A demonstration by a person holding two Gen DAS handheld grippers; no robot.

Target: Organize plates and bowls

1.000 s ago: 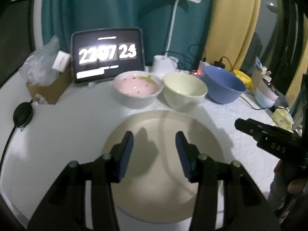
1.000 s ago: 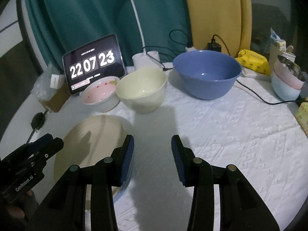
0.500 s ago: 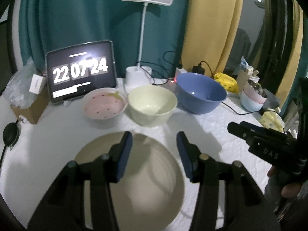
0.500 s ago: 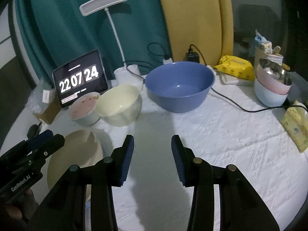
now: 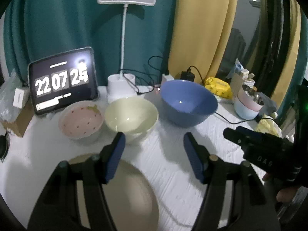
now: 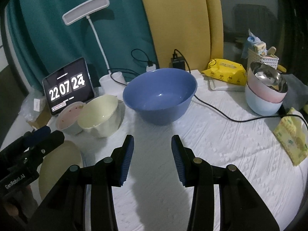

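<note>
Beige plate (image 5: 115, 192) lies flat at the near table edge, likely the base of a stack; my left tongs (image 5: 154, 154) hang over its far rim, spread wide, holding nothing; my right tongs (image 6: 152, 157) hover equally empty and agape over bare cloth, pointed at the blue bowl (image 6: 159, 100) just beyond; pink bowl (image 5: 80, 121) and cream bowl (image 5: 130, 115) sit touching, left of it.

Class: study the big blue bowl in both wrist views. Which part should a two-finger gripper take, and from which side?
Probably the near rim of the blue bowl, from above and in front: it stands upright, mouth open, wider than the open right gripper facing it, so one finger inside and one outside the thin wall fits best.
</note>
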